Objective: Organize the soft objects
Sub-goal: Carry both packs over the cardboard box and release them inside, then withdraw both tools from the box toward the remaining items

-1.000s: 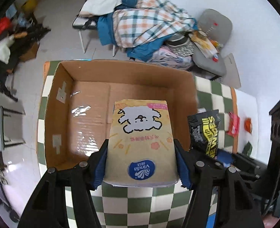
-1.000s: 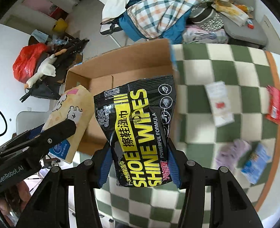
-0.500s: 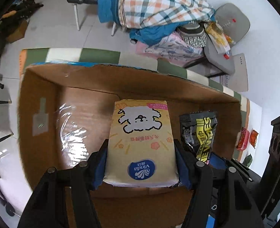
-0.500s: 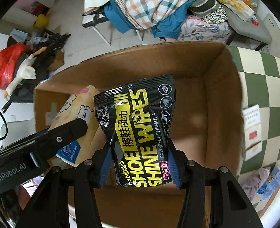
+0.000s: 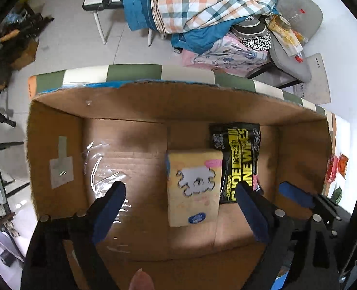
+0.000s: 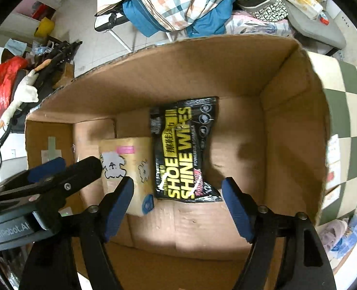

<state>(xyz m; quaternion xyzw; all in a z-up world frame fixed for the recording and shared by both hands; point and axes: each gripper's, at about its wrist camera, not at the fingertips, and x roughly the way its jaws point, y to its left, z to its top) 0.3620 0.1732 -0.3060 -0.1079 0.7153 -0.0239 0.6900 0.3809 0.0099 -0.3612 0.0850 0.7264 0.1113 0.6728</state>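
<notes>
Left gripper (image 5: 181, 207): jaws opening, empty | tissue pack (image 5: 194, 186): lying mid-floor of cardboard box (image 5: 154, 106) | shoe-wipes pouch (image 6: 184, 149): touching its right side | right gripper (image 6: 177, 199): jaws opening, empty | left: soft items (image 6: 343, 234) at table's right edge.

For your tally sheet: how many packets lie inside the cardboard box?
2: the yellow tissue pack on the cardboard box floor, the black shoe wipes packet touching its right side.

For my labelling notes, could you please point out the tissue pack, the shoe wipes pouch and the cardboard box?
tissue pack (image 5: 194, 186), left wrist view, its printed top face.
shoe wipes pouch (image 6: 182, 149), right wrist view, yellow lettering.
cardboard box (image 6: 292, 130), right wrist view, inner side wall.
</notes>
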